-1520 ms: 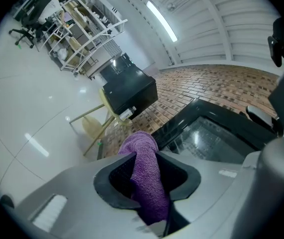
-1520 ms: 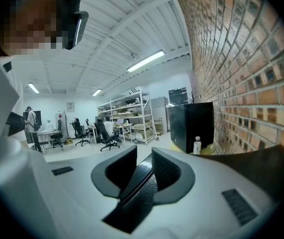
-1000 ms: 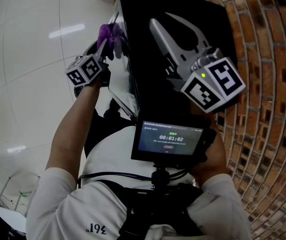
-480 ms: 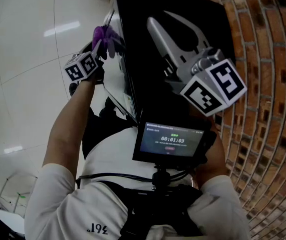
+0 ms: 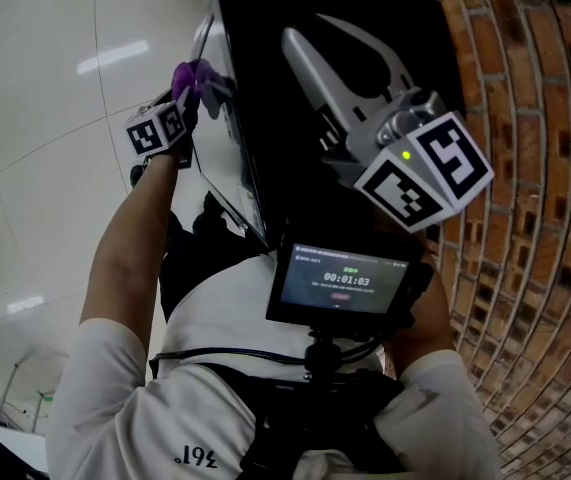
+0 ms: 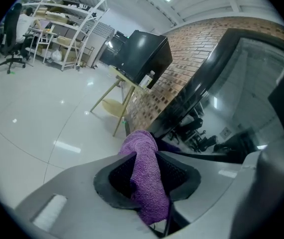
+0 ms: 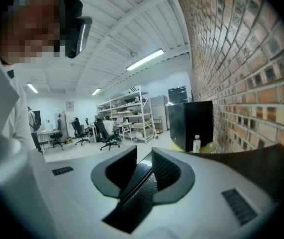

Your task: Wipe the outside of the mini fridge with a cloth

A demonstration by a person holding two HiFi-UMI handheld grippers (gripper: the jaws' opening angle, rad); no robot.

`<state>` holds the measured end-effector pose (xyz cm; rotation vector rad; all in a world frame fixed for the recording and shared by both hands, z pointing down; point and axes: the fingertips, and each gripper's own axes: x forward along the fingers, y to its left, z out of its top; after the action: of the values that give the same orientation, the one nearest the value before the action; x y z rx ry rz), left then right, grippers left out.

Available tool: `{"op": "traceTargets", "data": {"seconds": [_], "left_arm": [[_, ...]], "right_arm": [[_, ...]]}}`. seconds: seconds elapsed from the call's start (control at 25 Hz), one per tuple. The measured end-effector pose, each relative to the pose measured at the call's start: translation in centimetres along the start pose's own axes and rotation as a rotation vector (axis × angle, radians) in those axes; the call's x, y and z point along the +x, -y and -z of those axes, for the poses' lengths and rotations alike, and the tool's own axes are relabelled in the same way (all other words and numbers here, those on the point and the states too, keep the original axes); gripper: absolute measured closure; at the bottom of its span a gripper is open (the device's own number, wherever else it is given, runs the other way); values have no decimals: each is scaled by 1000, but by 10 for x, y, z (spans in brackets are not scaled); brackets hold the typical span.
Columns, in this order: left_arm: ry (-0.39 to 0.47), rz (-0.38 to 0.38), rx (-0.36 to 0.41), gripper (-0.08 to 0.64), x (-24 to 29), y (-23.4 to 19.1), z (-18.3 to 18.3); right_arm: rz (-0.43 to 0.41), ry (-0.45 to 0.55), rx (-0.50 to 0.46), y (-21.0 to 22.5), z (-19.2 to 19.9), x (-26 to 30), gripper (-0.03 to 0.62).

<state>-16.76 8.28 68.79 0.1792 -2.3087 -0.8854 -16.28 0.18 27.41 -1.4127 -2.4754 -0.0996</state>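
The black mini fridge (image 5: 265, 28) stands against a brick wall, its glass door (image 5: 227, 158) facing the floor side. My left gripper (image 5: 200, 88) is shut on a purple cloth (image 5: 195, 73) that lies against the door's face. In the left gripper view the cloth (image 6: 142, 143) hangs folded between the jaws of the left gripper (image 6: 149, 172), next to the dark door frame (image 6: 201, 83). My right gripper (image 5: 313, 30) hovers over the fridge's black top, open, nothing held. The right gripper view shows that gripper (image 7: 144, 171) with only the fridge's dark edge beyond the gap.
A brick wall (image 5: 525, 168) runs along the fridge's right. A small screen (image 5: 337, 280) sits on the person's chest rig. White tiled floor (image 5: 45, 118) lies to the left. A second black box on a yellow table (image 6: 142, 54) and shelves (image 6: 67, 24) stand further off.
My left gripper with the cloth has slid down the fridge's door, away from the head camera. The right gripper has kept still over the top.
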Motion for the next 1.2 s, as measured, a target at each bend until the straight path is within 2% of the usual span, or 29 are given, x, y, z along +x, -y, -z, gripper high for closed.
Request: {"op": "traceTargets", "data": {"seconds": [0.28,0.44,0.6,0.72,1.04,1.2], "left_arm": [[-72,-49,2,446,3,-23,17],[-81,-59,-50,446,1,-27,22],[-6,-33,-58,446,-18,-21,7],[59,19,-85,446,-42,-7,-11],[284,189,-159,446,-124,65,-73],[334,264,-157,446,-162,110,-87]], "right_arm": [[10,-18,8,1,4,-2,509],[10,-22,10,4,6,-6,509],[6,-18,13,6,7,-10,509],[-1,-6,15,5,6,-9,509],[4,31,-1,2,-3,-13,509],[0,43,-5,3,-2,-14,508]]}}
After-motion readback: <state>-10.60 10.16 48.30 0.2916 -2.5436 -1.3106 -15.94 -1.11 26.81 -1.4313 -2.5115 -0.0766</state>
